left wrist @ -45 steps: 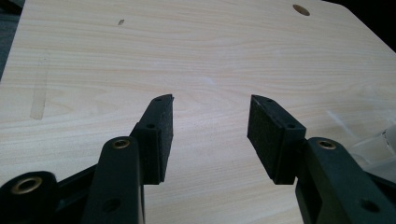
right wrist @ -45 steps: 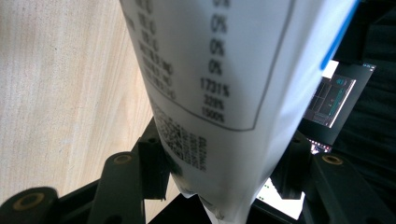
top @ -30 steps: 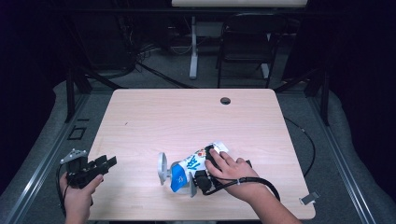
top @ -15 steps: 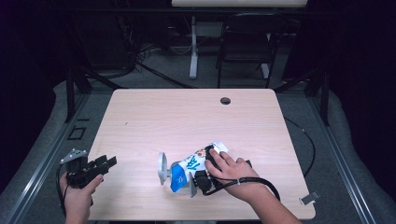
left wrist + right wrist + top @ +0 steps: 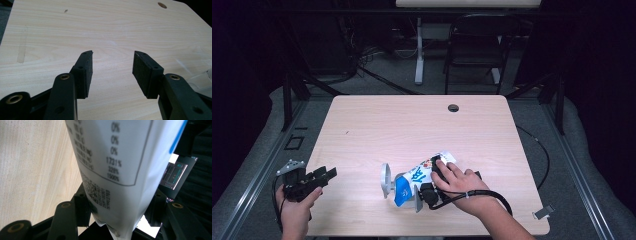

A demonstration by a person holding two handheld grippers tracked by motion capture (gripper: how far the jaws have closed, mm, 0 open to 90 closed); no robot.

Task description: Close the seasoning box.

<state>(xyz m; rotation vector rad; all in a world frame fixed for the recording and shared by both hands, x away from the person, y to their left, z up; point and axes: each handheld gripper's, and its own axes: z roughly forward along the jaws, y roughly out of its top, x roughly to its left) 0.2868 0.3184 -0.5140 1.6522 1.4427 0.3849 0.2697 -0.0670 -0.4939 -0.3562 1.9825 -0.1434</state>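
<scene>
On the pale table, the high view has your right gripper clamping the pouch, long axis running toward 2 o'clock, your left gripper idle at 9 o'clock; its own view shows pads parted, and the right's pinching the pouch.
</scene>
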